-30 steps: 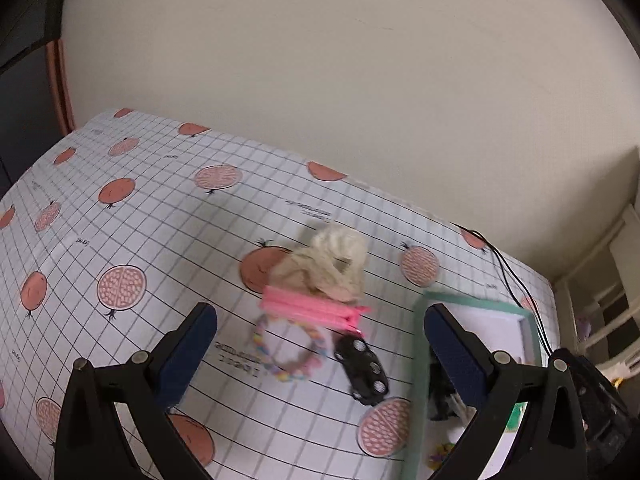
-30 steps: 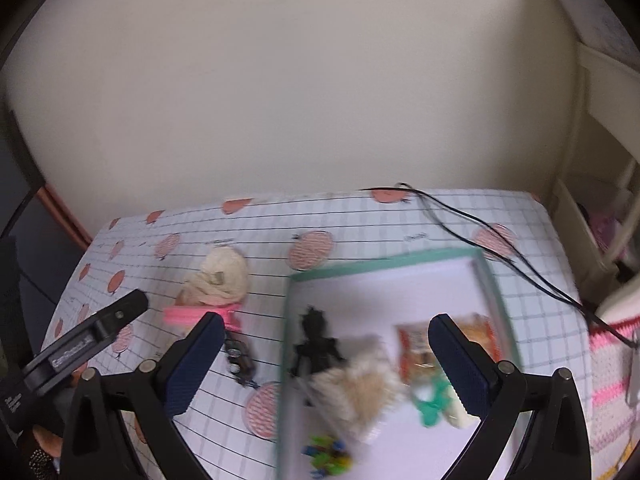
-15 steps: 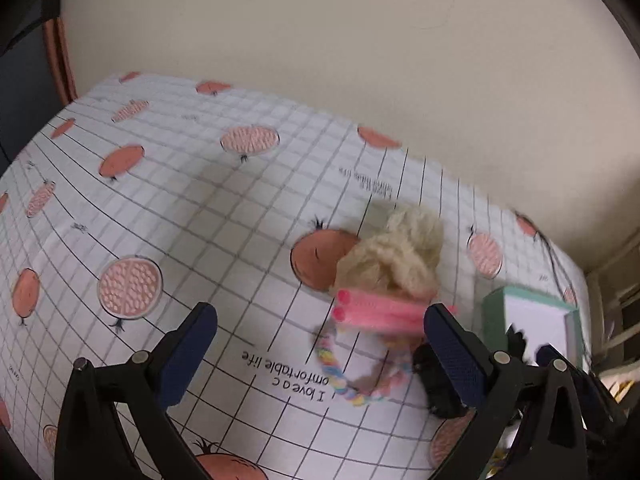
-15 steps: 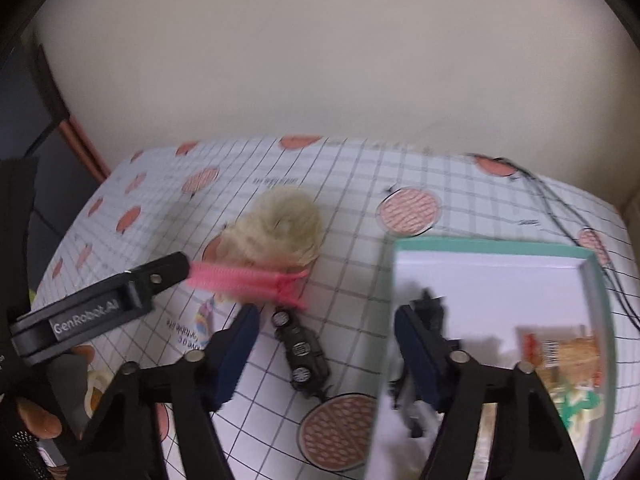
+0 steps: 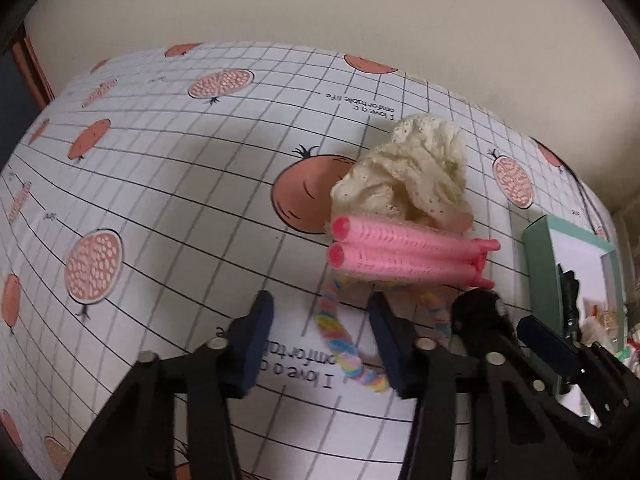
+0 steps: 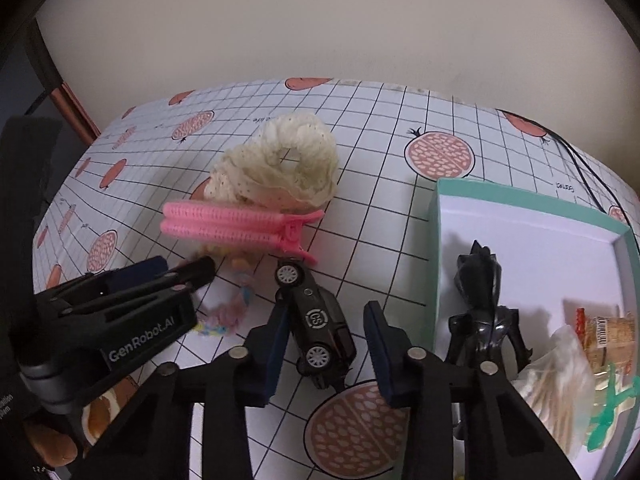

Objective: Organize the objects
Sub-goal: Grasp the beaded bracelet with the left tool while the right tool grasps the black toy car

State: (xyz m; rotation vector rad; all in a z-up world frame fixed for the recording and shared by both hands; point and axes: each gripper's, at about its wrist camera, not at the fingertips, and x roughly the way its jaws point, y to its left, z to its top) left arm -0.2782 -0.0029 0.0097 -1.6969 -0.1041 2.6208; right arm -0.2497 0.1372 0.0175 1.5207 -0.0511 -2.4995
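Note:
On the checked tablecloth lie a cream scrunchie [image 5: 416, 176] [image 6: 280, 164], a pink hair clip [image 5: 408, 256] [image 6: 232, 224], a rainbow bracelet [image 5: 340, 344] and a black toy car [image 6: 316, 320]. My left gripper [image 5: 322, 320] [image 6: 182, 266] is open, low over the cloth, with one side of the bracelet between its fingers. My right gripper [image 6: 326, 312] is open too and straddles the car; its left pad is at the car's side. In the left wrist view one of the right gripper's fingers [image 5: 548, 344] shows at the right.
A teal-rimmed white box [image 6: 520, 196] [image 5: 540, 260] stands to the right, holding a black figure [image 6: 484, 304], a bag of cotton swabs [image 6: 560, 392], a snack packet [image 6: 604, 332] and a green plastic piece [image 6: 612, 412]. A black cable [image 6: 588, 168] runs behind it. The wall is close behind.
Both grippers have come down and forward to the pile, and both have narrowed. The left now has the bracelet between its fingers, the right has the car.

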